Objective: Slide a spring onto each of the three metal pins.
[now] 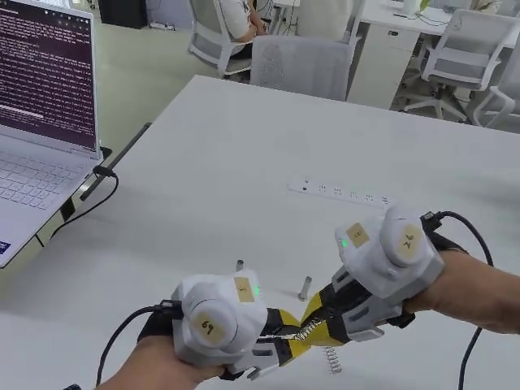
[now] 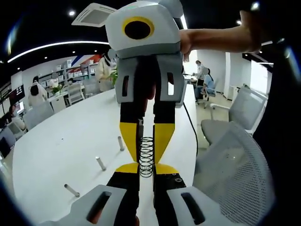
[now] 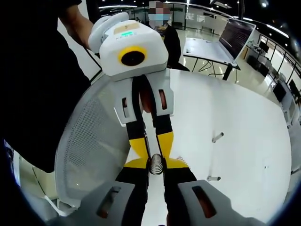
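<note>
Spring (image 2: 146,157), silvery coil, stretched between left tool (image 2: 146,169) and right tool (image 3: 157,165), both apparently clamped on it

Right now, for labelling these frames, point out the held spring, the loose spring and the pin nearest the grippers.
held spring (image 2: 146,157), left gripper view, middle coils
loose spring (image 1: 333,360), head view, middle coils
nearest pin (image 1: 305,287), head view, mid shaft

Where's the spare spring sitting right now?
In the head view, the loose spring lies on the white table near the bottom edge, right of centre, just below the jaws of the right gripper.
</note>
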A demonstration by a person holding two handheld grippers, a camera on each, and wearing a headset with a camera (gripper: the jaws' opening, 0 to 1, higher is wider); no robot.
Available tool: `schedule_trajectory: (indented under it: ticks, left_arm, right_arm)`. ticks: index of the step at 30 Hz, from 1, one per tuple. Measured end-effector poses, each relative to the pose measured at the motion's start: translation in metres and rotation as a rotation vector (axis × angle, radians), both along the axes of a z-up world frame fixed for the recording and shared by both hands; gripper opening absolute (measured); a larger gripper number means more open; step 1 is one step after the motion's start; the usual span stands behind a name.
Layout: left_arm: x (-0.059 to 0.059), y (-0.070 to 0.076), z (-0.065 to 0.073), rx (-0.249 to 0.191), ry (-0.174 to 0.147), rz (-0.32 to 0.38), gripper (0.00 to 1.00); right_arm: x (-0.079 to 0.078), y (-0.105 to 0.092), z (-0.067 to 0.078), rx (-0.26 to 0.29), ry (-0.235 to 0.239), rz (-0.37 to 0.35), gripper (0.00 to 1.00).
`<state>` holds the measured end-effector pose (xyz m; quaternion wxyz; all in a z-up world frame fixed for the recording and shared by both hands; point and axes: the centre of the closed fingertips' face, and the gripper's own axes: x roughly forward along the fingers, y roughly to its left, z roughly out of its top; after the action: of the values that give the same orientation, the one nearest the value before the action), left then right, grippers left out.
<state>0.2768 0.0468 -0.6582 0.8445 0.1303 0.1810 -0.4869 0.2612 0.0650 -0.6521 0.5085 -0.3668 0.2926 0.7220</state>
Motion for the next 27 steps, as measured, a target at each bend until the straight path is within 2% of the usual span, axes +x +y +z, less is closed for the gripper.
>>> schedule_trajectory:
  ticks: [11, 18, 27]
  left_arm:
    - [-0.001, -0.002, -0.002, -0.002, 0.006, -0.009, 0.02]
    - [0.002, 0.002, -0.003, -0.011, 0.010, 0.006, 0.02]
    - [0.002, 0.009, -0.008, -0.014, 0.009, 0.030, 0.02]
  right_arm:
    - [-0.001, -0.002, -0.003, -0.051, -0.027, 0.051, 0.09]
    - [0.002, 0.002, -0.003, -0.036, -0.033, 0.037, 0.08]
    - [0.002, 0.008, -0.009, -0.031, -0.049, 0.057, 0.08]
